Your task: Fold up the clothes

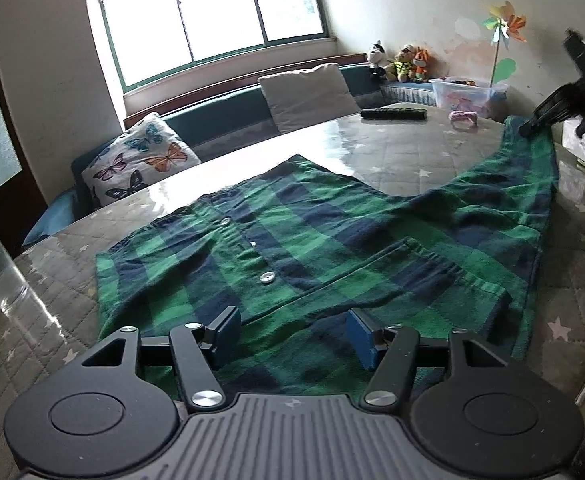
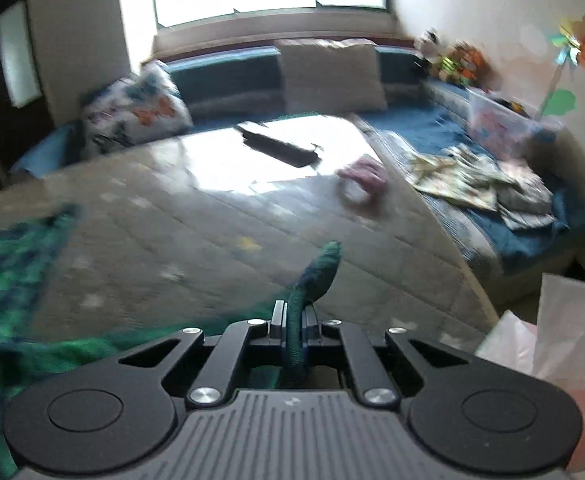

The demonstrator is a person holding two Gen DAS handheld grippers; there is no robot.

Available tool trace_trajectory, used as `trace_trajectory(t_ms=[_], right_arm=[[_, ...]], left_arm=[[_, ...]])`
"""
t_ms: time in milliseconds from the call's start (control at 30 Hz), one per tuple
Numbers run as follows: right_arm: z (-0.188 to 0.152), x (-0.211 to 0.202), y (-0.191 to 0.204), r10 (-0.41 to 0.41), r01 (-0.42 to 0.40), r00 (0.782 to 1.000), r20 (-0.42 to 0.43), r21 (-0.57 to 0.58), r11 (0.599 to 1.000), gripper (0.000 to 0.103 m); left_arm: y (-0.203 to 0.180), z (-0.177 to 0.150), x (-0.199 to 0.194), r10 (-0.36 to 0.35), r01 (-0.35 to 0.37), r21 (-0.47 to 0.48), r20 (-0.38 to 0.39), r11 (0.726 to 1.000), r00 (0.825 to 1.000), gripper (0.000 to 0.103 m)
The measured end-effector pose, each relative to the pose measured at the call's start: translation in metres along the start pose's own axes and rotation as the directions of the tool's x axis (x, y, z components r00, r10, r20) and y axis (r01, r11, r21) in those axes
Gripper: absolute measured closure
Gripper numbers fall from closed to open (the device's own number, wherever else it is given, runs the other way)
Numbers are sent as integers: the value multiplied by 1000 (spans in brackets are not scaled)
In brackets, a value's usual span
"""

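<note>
A green and navy plaid flannel shirt [image 1: 332, 240] lies spread, buttons up, on the quilted grey star-print bench [image 1: 412, 152], which has a glossy clear cover over it. The left claw [image 1: 292, 330] hovers low over the near hem of the shirt, pointing forward along the cloth, its blue-padded fingers [image 1: 228, 328] standing wide apart with nothing between them.

The right claw [image 2: 292, 320] is closed tight on a bunched strip of the shirt's fabric, which sticks up and forward between the black fingers (this view is motion-blurred). Seen from the left wrist camera, the right claw [image 1: 534, 124] sits at the far right of the bench, raised and tilted downward, pinching the tip of the shirt's long sleeve, so the sleeve is stretched out and lifted off the bench toward it.

Farther back on the bench lie a long black remote control [image 1: 394, 114] and a small pink object [image 1: 462, 117], well apart from the shirt. A clear plastic bottle [image 1: 0, 272] stands at the left edge. Behind the bench, a butterfly-print cushion [image 1: 140, 160] and a plain grey cushion [image 1: 308, 96] lean on a blue sofa.
</note>
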State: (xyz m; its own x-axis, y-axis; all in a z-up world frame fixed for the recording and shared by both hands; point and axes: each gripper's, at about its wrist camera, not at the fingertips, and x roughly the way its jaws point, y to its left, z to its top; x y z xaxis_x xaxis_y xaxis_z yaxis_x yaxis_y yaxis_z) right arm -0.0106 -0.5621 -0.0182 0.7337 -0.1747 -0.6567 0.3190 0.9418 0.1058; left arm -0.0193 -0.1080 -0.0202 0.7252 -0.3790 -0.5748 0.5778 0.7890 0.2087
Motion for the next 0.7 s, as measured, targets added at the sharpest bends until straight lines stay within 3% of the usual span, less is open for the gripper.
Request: trace_trajectory(t_ms=[167, 267, 367, 500, 700], right_arm=[[16, -47, 56, 188, -185, 980, 58, -57, 981, 97], [28, -69, 98, 309, -299, 947, 83, -110, 948, 97], [37, -86, 145, 428, -411, 900, 81, -168, 896, 98], [38, -95, 215, 551, -526, 834, 28, -261, 809, 98], [15, -80, 313, 615, -614, 778, -128, -361, 702, 98]], left_arm=[[14, -8, -9, 33, -33, -46, 2, 998, 999, 36], [27, -17, -19, 58, -57, -84, 9, 995, 998, 35], [39, -27, -30, 83, -81, -123, 16, 989, 996, 35], [55, -42, -45, 115, -109, -167, 27, 980, 993, 34], [77, -63, -58, 151, -140, -228, 30, 964, 988, 34]])
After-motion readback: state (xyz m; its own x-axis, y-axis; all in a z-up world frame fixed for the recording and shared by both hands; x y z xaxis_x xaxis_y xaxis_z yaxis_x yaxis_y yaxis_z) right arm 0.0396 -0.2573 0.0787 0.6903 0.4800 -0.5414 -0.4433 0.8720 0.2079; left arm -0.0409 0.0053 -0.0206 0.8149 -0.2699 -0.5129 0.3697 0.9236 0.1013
